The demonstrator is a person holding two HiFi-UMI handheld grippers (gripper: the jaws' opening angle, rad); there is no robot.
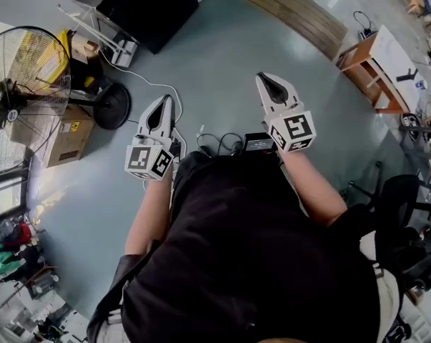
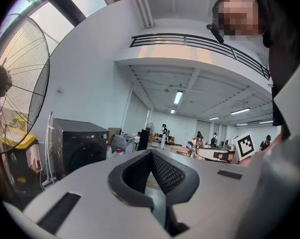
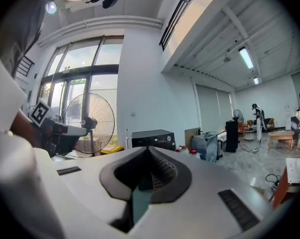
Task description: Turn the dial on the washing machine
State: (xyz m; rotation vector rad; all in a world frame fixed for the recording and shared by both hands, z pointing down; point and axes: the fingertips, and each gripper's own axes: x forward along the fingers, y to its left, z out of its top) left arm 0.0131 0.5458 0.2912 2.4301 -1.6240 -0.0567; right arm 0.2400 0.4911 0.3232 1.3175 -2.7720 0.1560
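Observation:
The black washing machine [image 1: 145,4] stands far off at the top of the head view, well beyond both grippers. In the left gripper view the washing machine [image 2: 80,147] shows at the left, and in the right gripper view the machine [image 3: 152,138] is straight ahead, with a small round dial [image 3: 169,138] on its top panel. My left gripper [image 1: 164,102] and right gripper [image 1: 267,78] are held in front of the person's body above the floor. Both are shut with nothing between the jaws. The left gripper [image 2: 150,156] and right gripper [image 3: 149,153] point across the room.
A large pedestal fan [image 1: 18,84] stands at the left beside a cardboard box [image 1: 66,138] and a yellow bin [image 1: 61,45]. Cables and a power strip [image 1: 258,143] lie on the floor by the person's feet. A wooden table [image 1: 376,66] is at the right, with a black office chair [image 1: 401,213].

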